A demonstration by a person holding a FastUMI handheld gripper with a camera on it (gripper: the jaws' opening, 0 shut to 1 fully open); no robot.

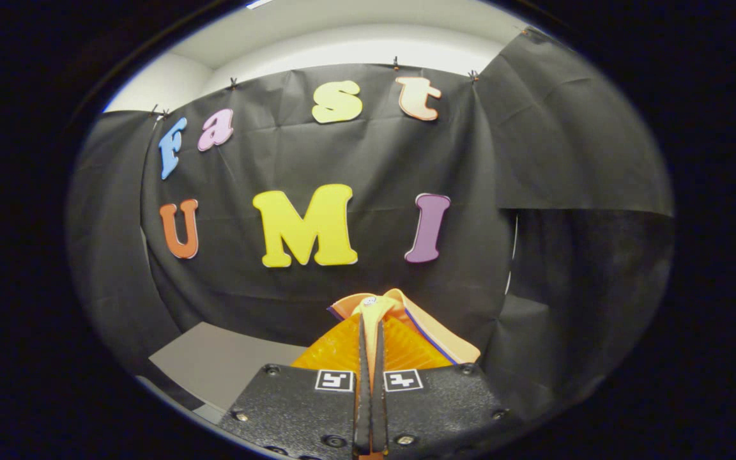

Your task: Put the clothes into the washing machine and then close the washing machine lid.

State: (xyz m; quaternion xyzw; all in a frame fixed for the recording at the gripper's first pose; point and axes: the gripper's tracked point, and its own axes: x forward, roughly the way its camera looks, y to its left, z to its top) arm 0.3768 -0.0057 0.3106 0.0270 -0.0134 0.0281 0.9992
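orange mesh-knit garment with pale collar and dark piping (406, 332) is pinched between the black fingers (364, 358), gripper (372, 332) nearly fully closed on a fold near the collar, cloth lifted against the black booth wall. grey table (214, 364) sits low, beside the fingers. washing machine position unknown from here. for the carry: keep the pinch firm, hold high so the hanging cloth clears the drum rim, release only once the bulk is inside.
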